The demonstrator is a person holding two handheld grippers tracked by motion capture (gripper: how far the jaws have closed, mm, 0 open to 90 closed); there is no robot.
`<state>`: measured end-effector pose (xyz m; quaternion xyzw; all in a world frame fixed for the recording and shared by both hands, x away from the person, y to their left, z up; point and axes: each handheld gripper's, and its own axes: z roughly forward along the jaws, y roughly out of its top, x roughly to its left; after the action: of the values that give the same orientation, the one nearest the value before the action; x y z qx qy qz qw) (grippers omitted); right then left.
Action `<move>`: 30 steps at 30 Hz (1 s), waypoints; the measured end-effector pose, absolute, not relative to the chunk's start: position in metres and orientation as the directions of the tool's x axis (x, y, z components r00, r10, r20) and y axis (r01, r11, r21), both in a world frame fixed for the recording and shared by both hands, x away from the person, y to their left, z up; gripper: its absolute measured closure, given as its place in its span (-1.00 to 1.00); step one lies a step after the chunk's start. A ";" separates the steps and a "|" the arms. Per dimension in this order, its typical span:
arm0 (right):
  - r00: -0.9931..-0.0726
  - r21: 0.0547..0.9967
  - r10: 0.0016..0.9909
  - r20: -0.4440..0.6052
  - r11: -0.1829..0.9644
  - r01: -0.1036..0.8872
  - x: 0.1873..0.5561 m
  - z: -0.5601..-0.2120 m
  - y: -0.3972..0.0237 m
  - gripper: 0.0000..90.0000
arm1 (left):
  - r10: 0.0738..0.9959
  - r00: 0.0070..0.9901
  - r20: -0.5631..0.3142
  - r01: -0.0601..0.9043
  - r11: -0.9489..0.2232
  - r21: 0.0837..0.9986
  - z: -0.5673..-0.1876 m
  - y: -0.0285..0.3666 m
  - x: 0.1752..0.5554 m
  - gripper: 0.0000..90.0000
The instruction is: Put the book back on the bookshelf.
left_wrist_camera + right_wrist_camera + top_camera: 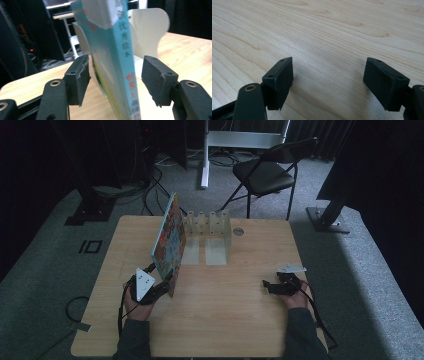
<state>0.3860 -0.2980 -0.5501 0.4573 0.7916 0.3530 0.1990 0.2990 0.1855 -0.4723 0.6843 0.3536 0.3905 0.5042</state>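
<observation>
Evidently the book was stood upright near the rack between the opened left tongs, unpressed, while the right tongs were kept open, empty.

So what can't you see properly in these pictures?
- Book: left gripper view cuts off its top and bottom; spine lettering is blurred.
- Book cover: too small in the high view to make out its pictures.
- White rack: its left part sits behind the book in the high view.

one book, one white rack, two tongs, one folding chair
</observation>
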 end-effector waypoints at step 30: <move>-0.503 0.741 0.865 0.008 0.333 0.584 0.386 -0.550 -0.298 -0.47 | 0.827 0.549 0.124 0.208 -0.279 0.938 -0.500 0.221 0.289 -0.11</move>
<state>0.3860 -0.2980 -0.5500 0.4573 0.7916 0.3530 0.1989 0.2886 0.2215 -0.4999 0.7334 0.3527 0.3183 0.4862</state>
